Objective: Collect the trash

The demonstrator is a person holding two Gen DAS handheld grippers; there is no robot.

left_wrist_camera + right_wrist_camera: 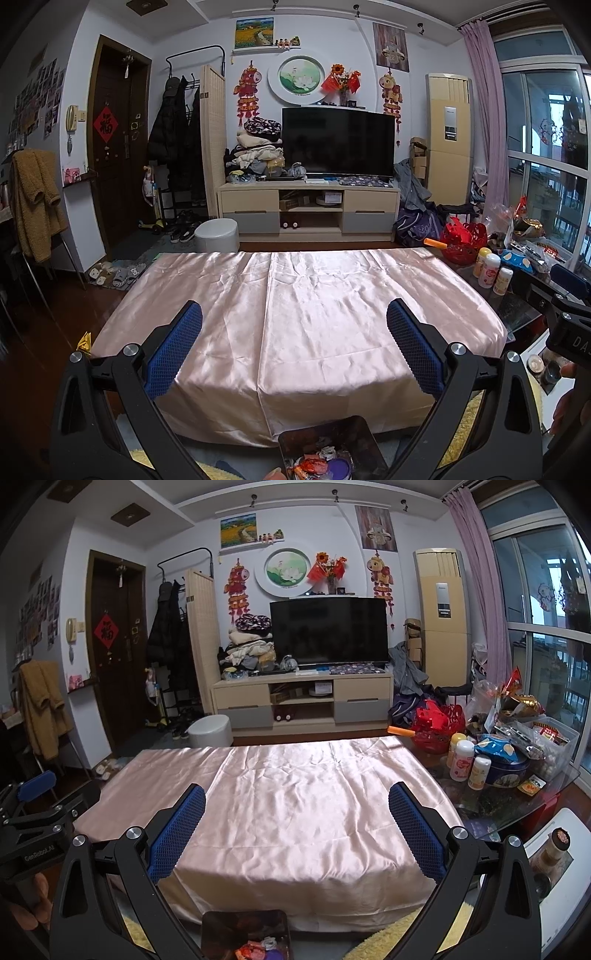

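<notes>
The small dark bin (328,448), holding red wrappers and a purple lid, sits on the floor near the bottom edge, below both tongs and in front of the table's near edge. It lies nearer the left gripper (294,321), slightly right of its centre; for the right gripper (296,805) the bin (245,936) lies lower left. Both tongs are spread wide, grasping nothing. The pink satin cloth (295,812) looks bare, though creases might hide scraps. Bottles and snack packets (495,753) crowd the far right.
</notes>
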